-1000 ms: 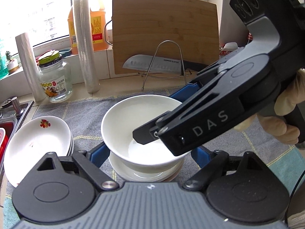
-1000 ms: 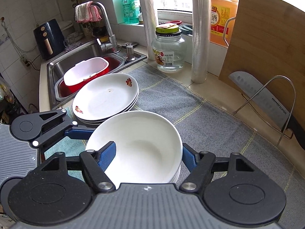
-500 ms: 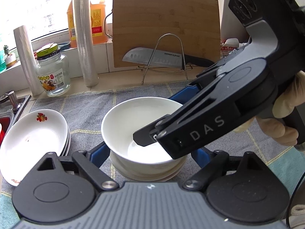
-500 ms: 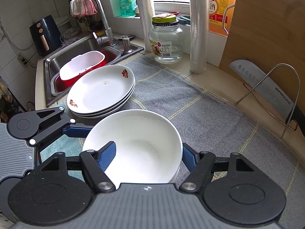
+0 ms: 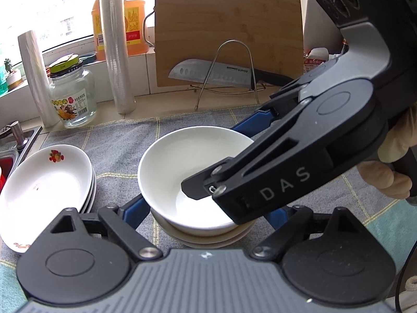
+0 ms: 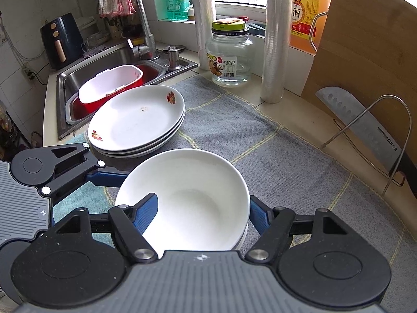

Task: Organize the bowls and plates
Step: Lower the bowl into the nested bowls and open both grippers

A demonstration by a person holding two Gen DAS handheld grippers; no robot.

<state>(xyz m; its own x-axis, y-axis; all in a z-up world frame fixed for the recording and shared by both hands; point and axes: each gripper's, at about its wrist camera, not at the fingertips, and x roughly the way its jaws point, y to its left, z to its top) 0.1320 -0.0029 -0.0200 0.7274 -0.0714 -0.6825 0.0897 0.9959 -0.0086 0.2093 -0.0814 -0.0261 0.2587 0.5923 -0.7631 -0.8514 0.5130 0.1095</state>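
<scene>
A white bowl [image 5: 187, 161] tops a small stack of bowls on the grey cloth; it also shows in the right wrist view [image 6: 192, 195]. My left gripper [image 5: 208, 208] is open, its blue fingers either side of the stack. My right gripper [image 6: 203, 208] is open around the bowl, one finger over its rim, the other outside. Its black body [image 5: 299, 172] crosses above the bowl in the left wrist view. A stack of three floral plates [image 6: 138, 122] sits left of the bowls, also in the left wrist view [image 5: 44, 185].
A sink [image 6: 99, 73] holds a red-and-white tub [image 6: 109, 86]. A glass jar [image 6: 229, 60], wrap rolls [image 6: 273, 39], oil bottle [image 5: 130, 20], bamboo cutting board [image 5: 229, 34] and a knife on a wire rack [image 5: 213, 74] stand along the back.
Both views have drawn back a little from the bowl stack, and the plates and knife rack show more fully. The bowl stays on its stack, both grippers still open around it.
</scene>
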